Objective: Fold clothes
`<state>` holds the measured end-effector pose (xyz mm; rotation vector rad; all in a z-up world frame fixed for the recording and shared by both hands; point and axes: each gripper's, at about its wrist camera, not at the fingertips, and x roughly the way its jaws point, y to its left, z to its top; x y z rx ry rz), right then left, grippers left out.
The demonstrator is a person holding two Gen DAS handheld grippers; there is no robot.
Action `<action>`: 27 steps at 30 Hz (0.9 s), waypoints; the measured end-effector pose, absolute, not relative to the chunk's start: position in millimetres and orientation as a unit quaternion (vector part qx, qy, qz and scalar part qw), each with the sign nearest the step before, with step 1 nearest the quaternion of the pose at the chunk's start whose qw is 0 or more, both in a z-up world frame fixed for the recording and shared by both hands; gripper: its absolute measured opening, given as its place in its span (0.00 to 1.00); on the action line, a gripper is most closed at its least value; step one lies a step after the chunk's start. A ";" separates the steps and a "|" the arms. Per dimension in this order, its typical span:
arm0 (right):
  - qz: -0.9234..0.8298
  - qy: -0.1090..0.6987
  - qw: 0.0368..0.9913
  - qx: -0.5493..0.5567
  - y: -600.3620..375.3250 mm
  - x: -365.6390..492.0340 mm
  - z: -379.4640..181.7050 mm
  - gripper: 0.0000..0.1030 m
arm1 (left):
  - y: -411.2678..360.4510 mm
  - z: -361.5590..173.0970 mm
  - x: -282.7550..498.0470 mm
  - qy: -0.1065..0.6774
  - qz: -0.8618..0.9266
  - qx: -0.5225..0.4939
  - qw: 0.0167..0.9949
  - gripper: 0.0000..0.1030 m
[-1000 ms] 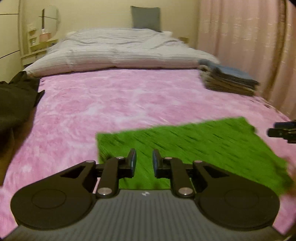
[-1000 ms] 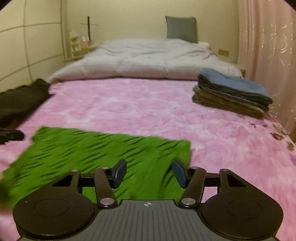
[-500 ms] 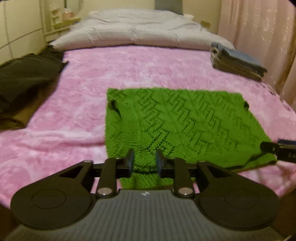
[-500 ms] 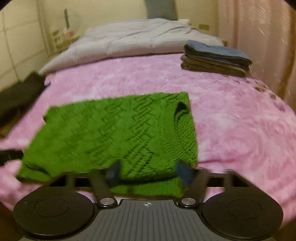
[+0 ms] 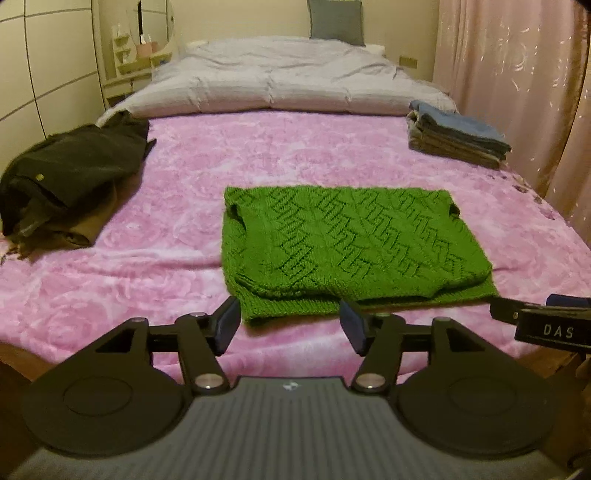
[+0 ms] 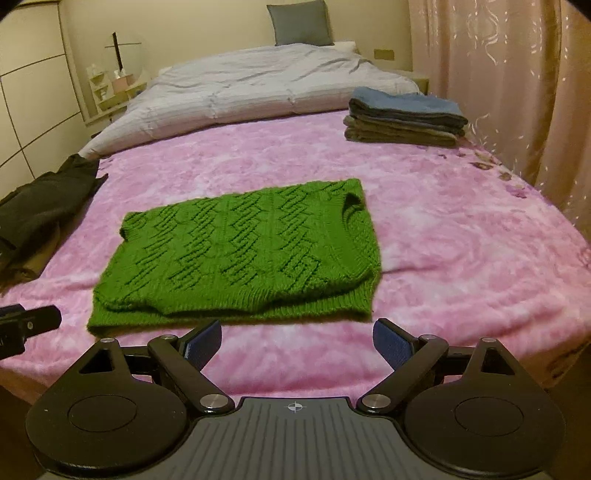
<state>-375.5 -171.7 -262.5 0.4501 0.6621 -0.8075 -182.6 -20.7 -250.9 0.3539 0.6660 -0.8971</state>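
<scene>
Pink blanket (image 5: pixel 177 177) bore green sweater (image 5: pixel 347 240) folded at frame centre; folded stack (image 5: pixel 454 136) upper right, dark garments (image 5: pixel 70 173) unfolded left. Left gripper (image 5: pixel 290 326) and right gripper (image 6: pixel 297 341) opening, both empty.

A bedroom in warm, dim light. Ahead of the jaws lies a bed (image 5: pixel 184 295) under a pink plush blanket (image 6: pixel 443 229), with a grey duvet (image 5: pixel 288 81) bunched at its far end and a grey pillow (image 6: pixel 301 23) propped against the cream wall (image 5: pixel 229 18). Pink patterned curtains (image 6: pixel 498 74) hang to the right; pale panelled cabinets (image 5: pixel 40 74) and a small shelf (image 6: pixel 110 88) stand to the left.
</scene>
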 end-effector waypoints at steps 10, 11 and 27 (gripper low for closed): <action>-0.386 0.302 0.852 0.186 -140.7 -384.7 -238.2 0.90 | 8.0 -231.2 -199.5 0.291 -0.423 0.168 0.841 0.59; -0.387 0.301 0.852 0.184 -139.4 -384.6 -236.9 0.90 | 9.8 -229.5 -200.6 0.289 -0.423 0.169 0.842 0.60; -0.377 0.311 0.856 0.170 -144.4 -371.9 -233.6 0.91 | 10.1 -219.9 -198.4 0.286 -0.413 0.178 0.846 0.62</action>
